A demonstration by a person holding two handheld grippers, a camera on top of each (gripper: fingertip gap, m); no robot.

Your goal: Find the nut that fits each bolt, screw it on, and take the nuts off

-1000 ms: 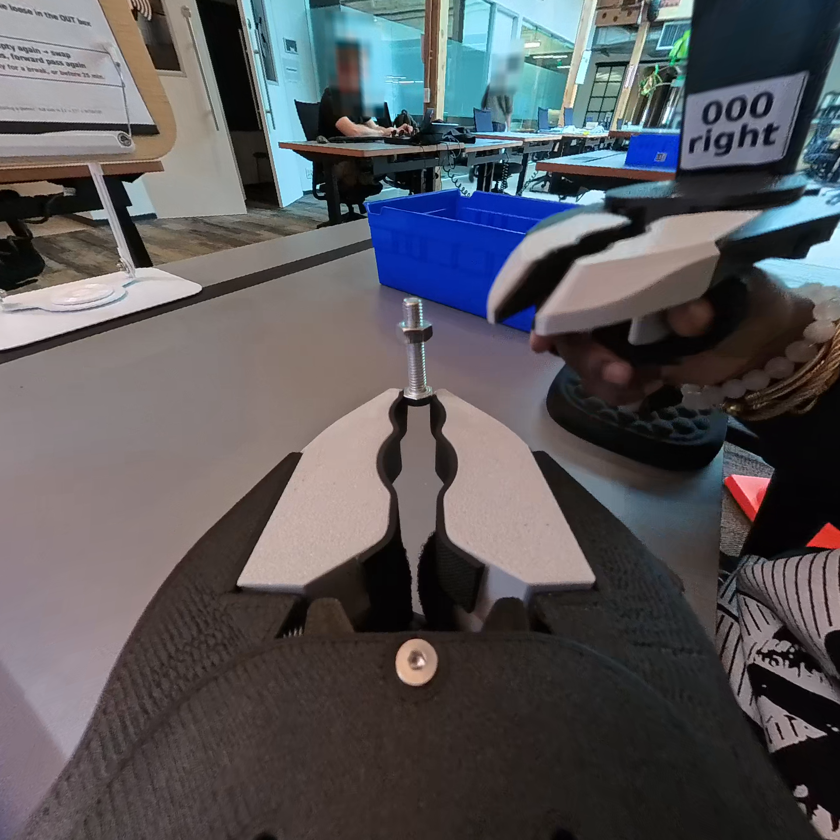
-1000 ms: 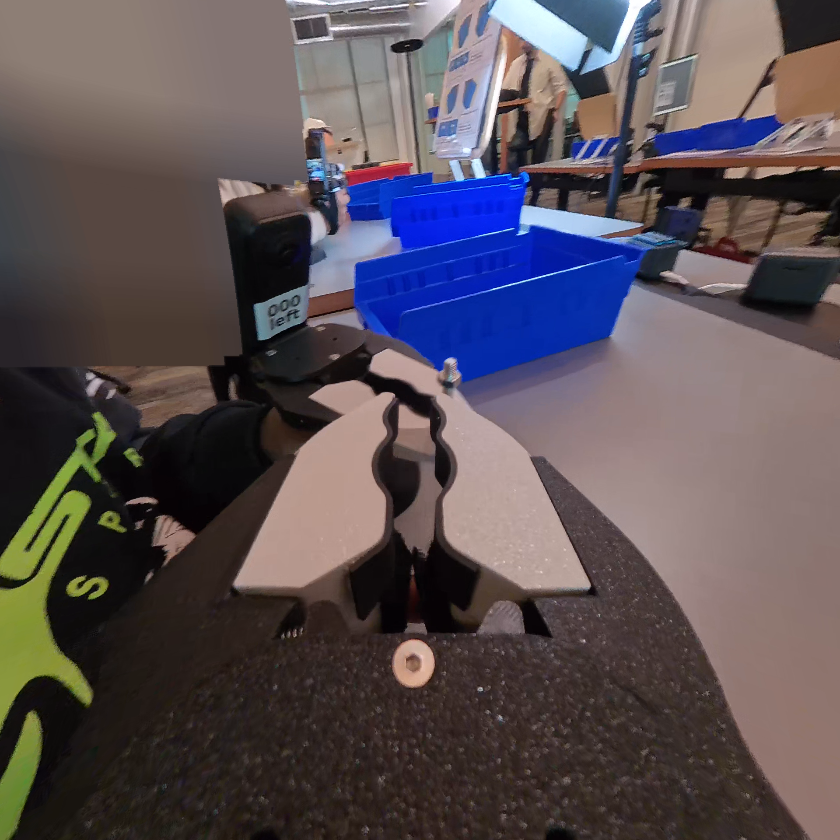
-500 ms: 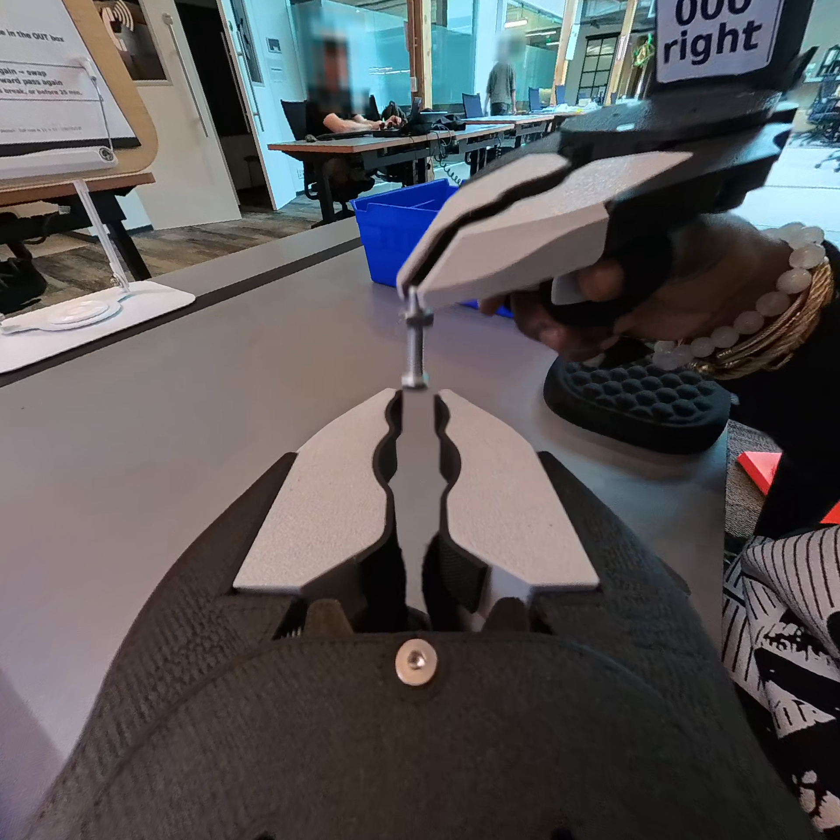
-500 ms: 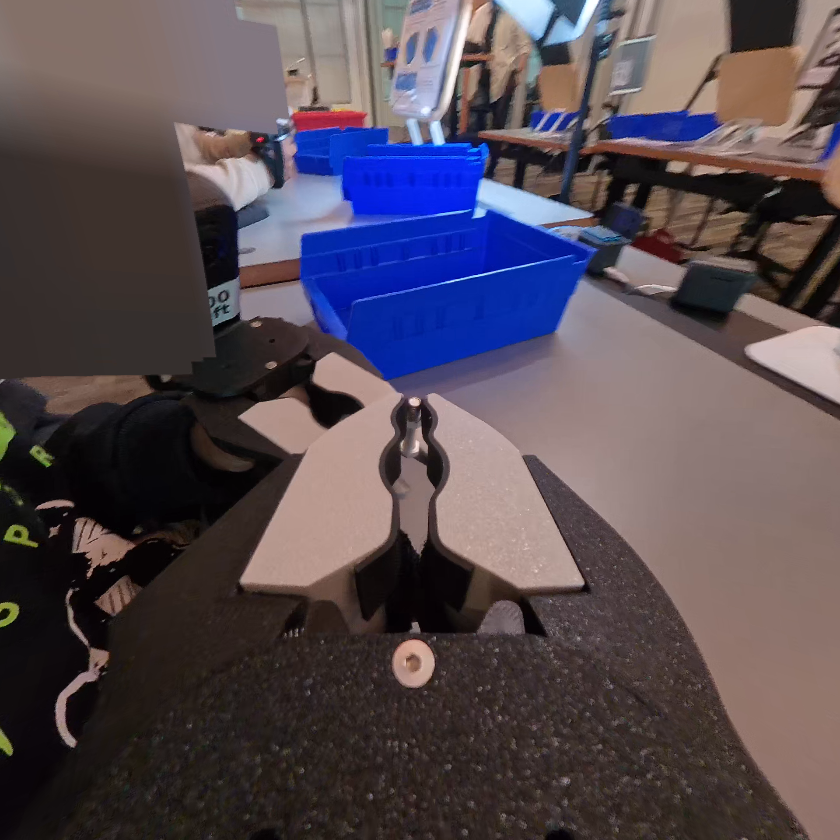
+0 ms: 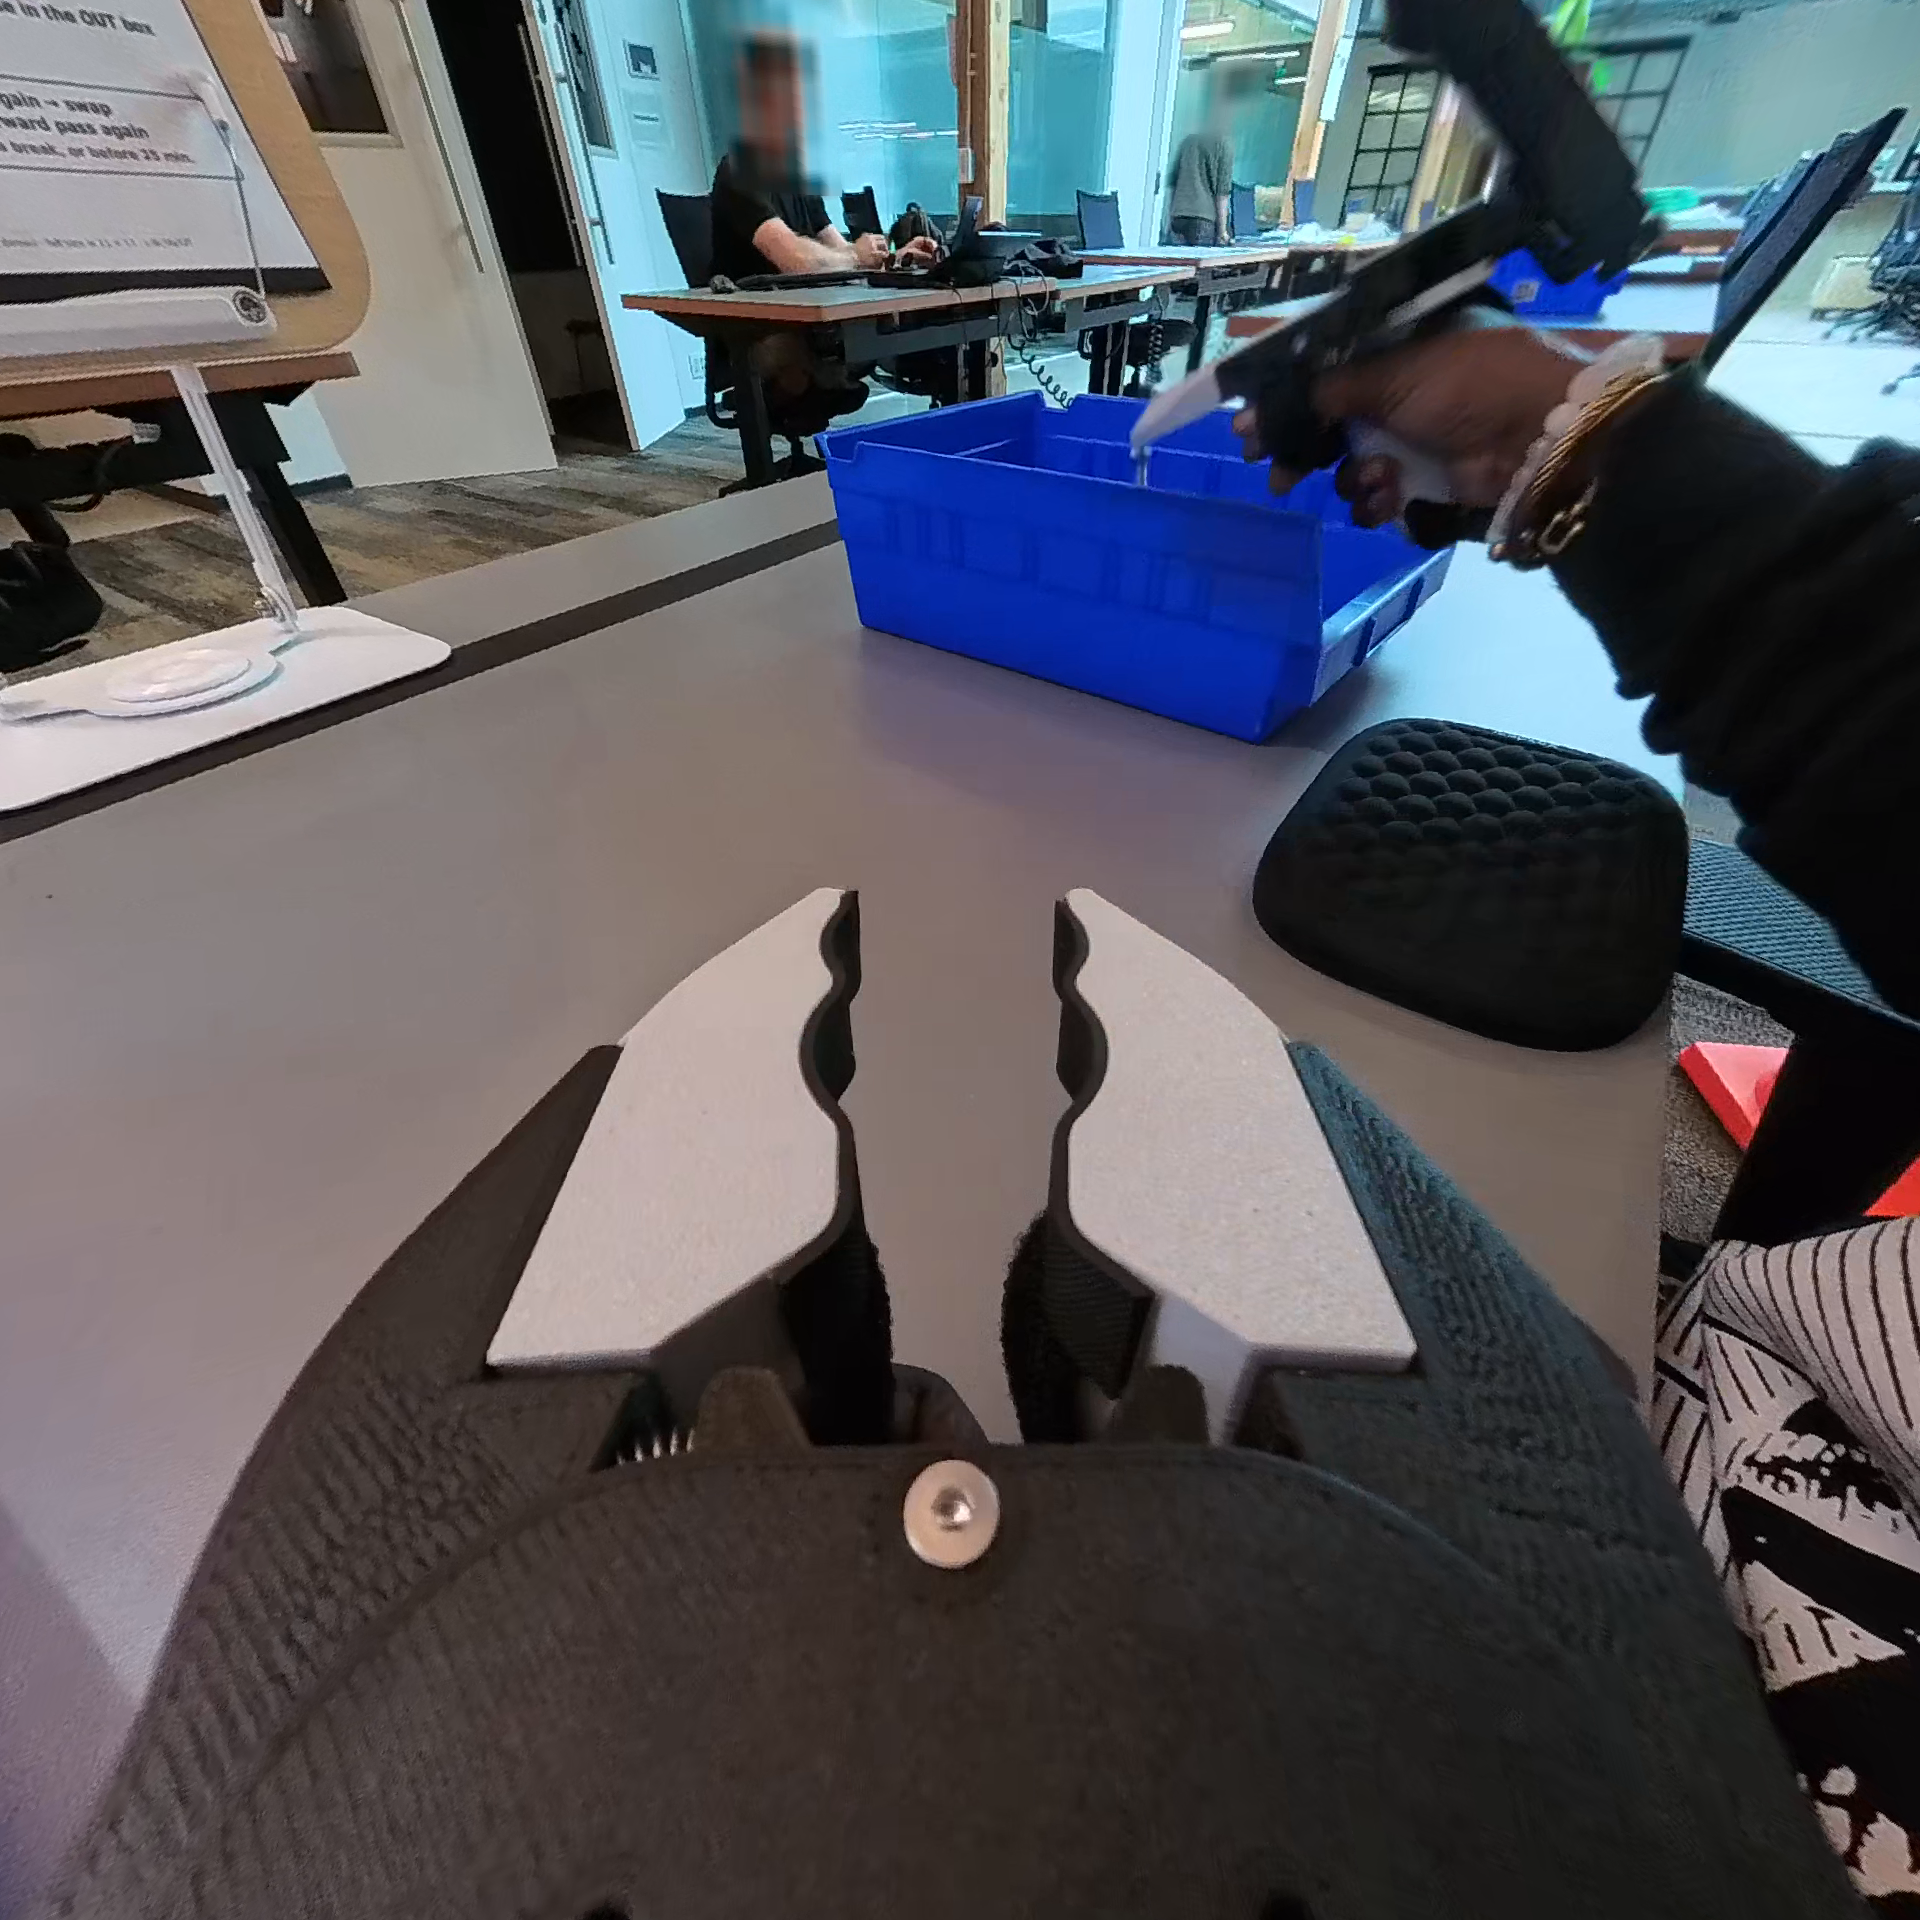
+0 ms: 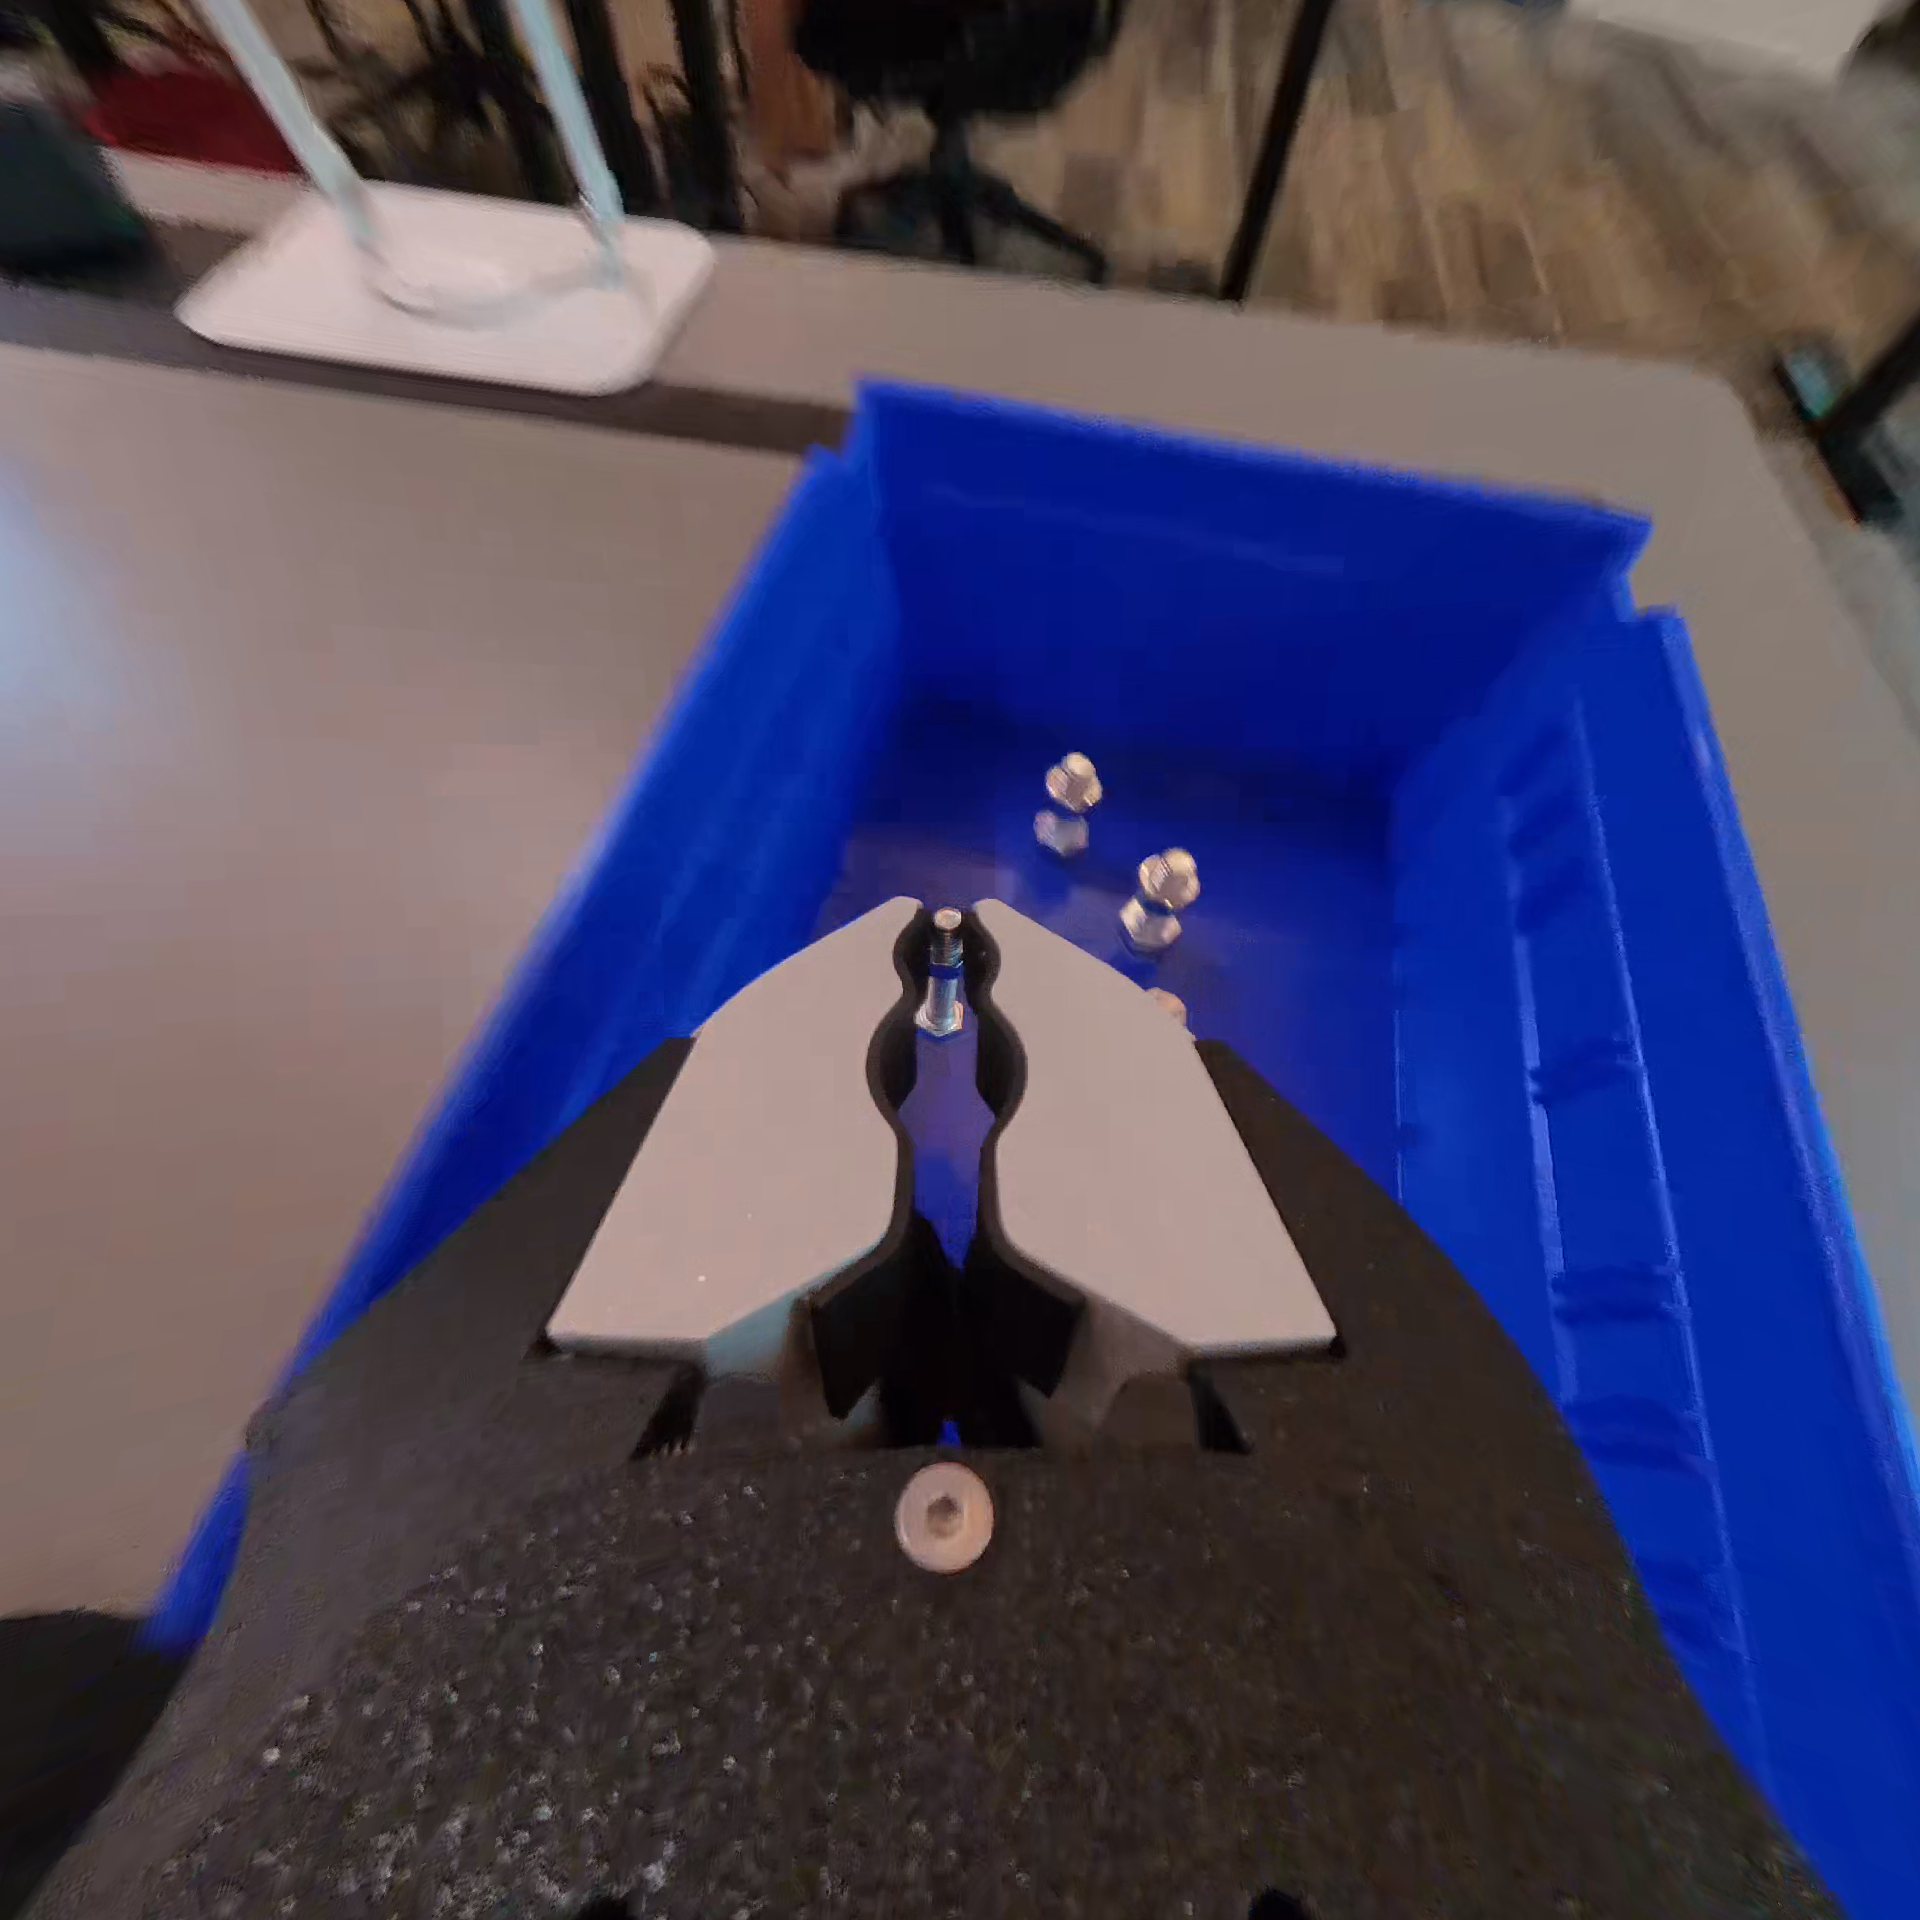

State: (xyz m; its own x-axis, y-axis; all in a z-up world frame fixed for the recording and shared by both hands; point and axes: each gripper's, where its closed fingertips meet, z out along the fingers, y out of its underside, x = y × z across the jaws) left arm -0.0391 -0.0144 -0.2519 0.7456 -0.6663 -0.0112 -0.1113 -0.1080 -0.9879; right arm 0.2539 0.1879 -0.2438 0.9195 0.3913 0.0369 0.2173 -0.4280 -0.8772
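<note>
My left gripper [image 5: 956, 914] is open and empty, low over the grey table [image 5: 436, 935]. My right gripper [image 6: 948, 914] is shut on a silver bolt [image 6: 943, 971] with a nut on it, and holds it pointing down inside the blue bin [image 6: 1621, 935]. In the left wrist view the right gripper [image 5: 1174, 400] hangs over the blue bin [image 5: 1060, 582], with the bolt [image 5: 1141, 462] at its tip. Two more bolts with nuts [image 6: 1070, 795] [image 6: 1158, 899] stand on the bin floor just beyond my right fingertips.
A black textured pad [image 5: 1465, 873] lies on the table right of my left gripper. A white sign stand base [image 5: 197, 675] sits at the far left; it also shows in the right wrist view [image 6: 447, 291]. Desks and seated people are far behind. My hands' fingertips stand some 35 cm from each other.
My left gripper let go of the bolt and opened. My right gripper closed on the bolt, carried it away from the left gripper and now holds it inside the blue bin.
</note>
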